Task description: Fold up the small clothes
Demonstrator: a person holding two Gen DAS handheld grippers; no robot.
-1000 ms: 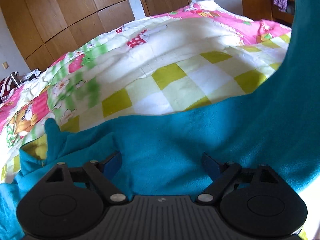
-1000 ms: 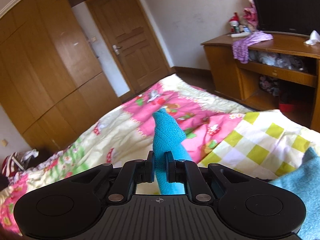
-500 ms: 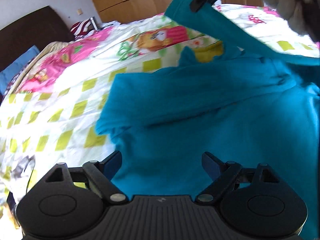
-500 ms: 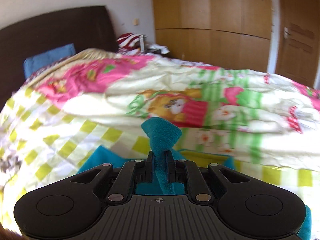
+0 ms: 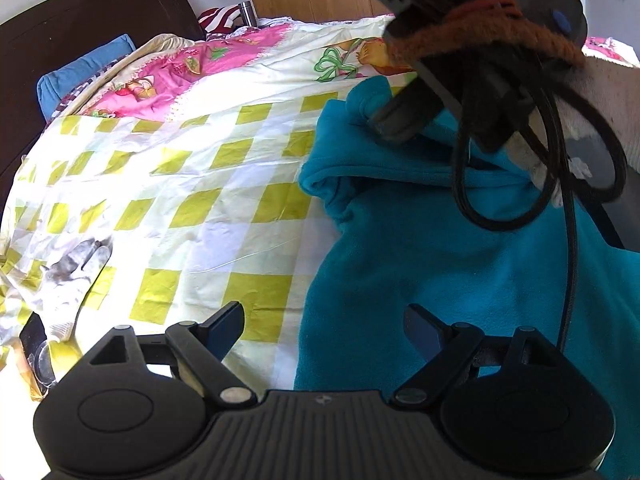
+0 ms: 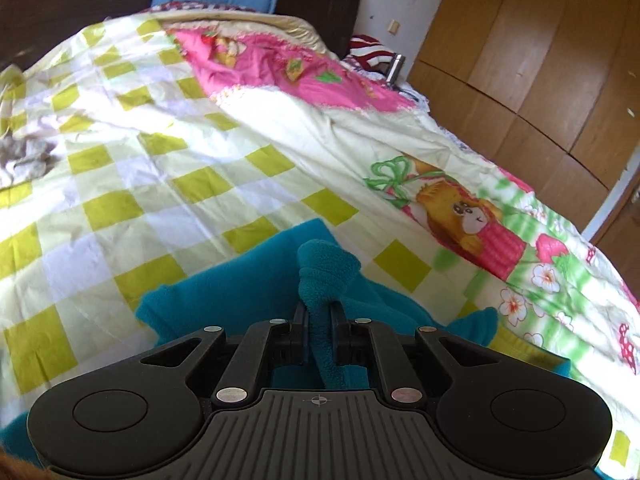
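Left wrist view: your left gripper (image 5: 322,330) has its jaws spread wide, nothing between them.
Garment: teal fleece top (image 5: 440,248) lies flat on the checked quilt (image 5: 192,184); its near edge runs between your fingertips and under the right-hand one.
Sleeve: one folded sleeve (image 5: 360,168) lies across the body, well ahead of your fingers.
Other tool: your right gripper (image 5: 394,122) sits ahead and to the right of your fingers, nipping a bunched corner of fleece; its cable loops down over the cloth.
Stray item: a pale crumpled cloth (image 5: 70,268) lies off to the left of the left fingertip, apart from the garment.

Right wrist view: fingers (image 6: 299,332) are closed tight on a pinch of the fleece top (image 6: 320,280), and a rolled nub of cloth sticks up just beyond the tips.
Spread: the rest of the garment fans out on the quilt below and to both sides of your fingers.

Handling, my read: light, soft and limp. It will sag and drag rather than hold shape. The napped fleece should grip the pads well and cling to itself.
Where to take hold: a hem or sleeve edge, pinching a single layer near a corner; a thick bunch is likelier to fold crooked.
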